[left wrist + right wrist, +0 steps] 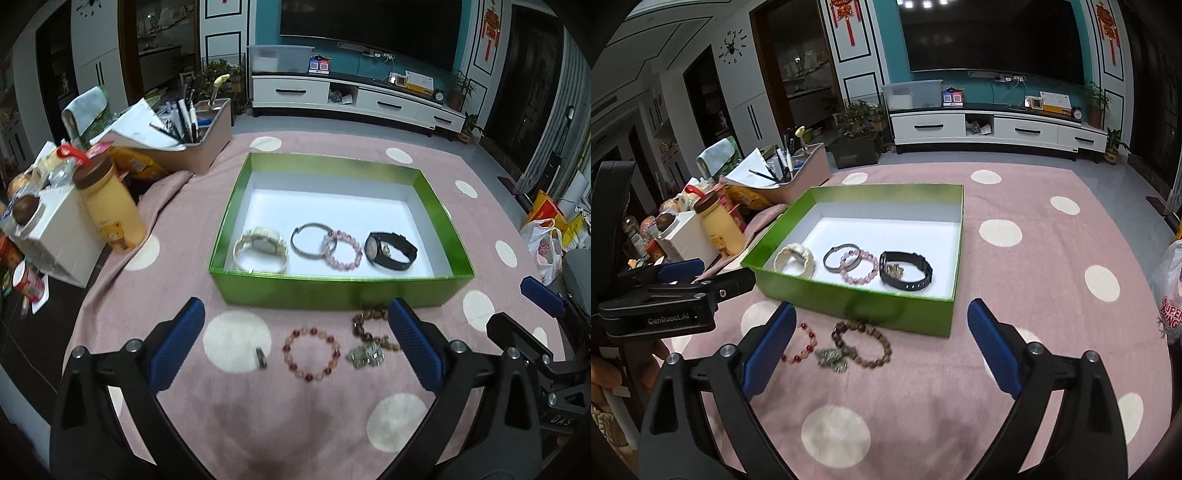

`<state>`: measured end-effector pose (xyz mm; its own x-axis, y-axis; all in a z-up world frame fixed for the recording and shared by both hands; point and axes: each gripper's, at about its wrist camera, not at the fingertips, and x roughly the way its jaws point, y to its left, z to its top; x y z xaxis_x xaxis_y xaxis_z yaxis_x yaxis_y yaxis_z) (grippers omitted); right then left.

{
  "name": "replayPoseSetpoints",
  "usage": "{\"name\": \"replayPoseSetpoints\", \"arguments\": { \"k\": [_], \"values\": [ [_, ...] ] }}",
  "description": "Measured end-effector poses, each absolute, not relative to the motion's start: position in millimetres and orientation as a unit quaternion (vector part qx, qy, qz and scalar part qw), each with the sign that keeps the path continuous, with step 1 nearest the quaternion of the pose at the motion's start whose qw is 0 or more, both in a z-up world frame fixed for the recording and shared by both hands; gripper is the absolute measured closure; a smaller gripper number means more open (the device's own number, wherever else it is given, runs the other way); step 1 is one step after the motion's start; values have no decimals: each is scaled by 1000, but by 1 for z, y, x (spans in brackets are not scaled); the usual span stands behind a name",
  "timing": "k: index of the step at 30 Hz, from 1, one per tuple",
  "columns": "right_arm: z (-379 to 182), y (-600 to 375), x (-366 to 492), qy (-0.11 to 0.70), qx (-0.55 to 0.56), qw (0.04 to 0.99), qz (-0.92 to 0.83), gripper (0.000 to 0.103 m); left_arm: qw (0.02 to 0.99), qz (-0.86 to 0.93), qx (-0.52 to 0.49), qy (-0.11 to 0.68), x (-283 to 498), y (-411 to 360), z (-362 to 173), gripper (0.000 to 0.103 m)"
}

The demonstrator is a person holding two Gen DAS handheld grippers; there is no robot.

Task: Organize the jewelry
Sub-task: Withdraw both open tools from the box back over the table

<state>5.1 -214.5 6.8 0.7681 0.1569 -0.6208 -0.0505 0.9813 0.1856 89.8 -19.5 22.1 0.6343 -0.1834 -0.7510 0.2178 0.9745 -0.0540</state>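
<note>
A green box (pixel 332 291) (pixel 849 299) with a white floor holds a white watch (pixel 261 249) (pixel 796 260), a dark bangle (pixel 308 240) (pixel 842 257), a pink bead bracelet (pixel 341 250) (pixel 859 270) and a black watch (pixel 390 248) (pixel 905 275). On the pink cloth in front lie a small ring (pixel 261 357), a red bead bracelet (pixel 311 353) (pixel 803 345), a silver trinket (pixel 365 355) (pixel 833 360) and a brown bead bracelet (pixel 373 326) (pixel 864 341). My left gripper (pixel 295 343) is open above them, empty. My right gripper (pixel 881 345) is open, empty.
A pink polka-dot cloth (pixel 295 424) (pixel 1034 258) covers the table. At the left stand a yellow bottle (pixel 110 206) (pixel 722 225), a white box (pixel 59 243), snacks and a pen caddy (pixel 192 136) (pixel 798 170). A plastic bag (pixel 1169 291) sits at the right edge.
</note>
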Motion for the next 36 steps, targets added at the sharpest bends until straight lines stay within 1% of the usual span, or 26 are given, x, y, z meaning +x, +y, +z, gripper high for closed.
{"name": "replayPoseSetpoints", "arguments": {
  "k": [8, 17, 36],
  "values": [
    [7, -209, -17, 335, 85, 937, 56, 6, 902, -106, 5, 419, 66, -7, 18, 2],
    [4, -203, -33, 333, 87, 937, 59, 6, 899, -107, 10, 425, 49, -2, 9, 2],
    [-32, -195, -45, 363, 101, 923, 78, 6, 882, -108, 27, 458, 34, 1, -36, 2]
  ]
}}
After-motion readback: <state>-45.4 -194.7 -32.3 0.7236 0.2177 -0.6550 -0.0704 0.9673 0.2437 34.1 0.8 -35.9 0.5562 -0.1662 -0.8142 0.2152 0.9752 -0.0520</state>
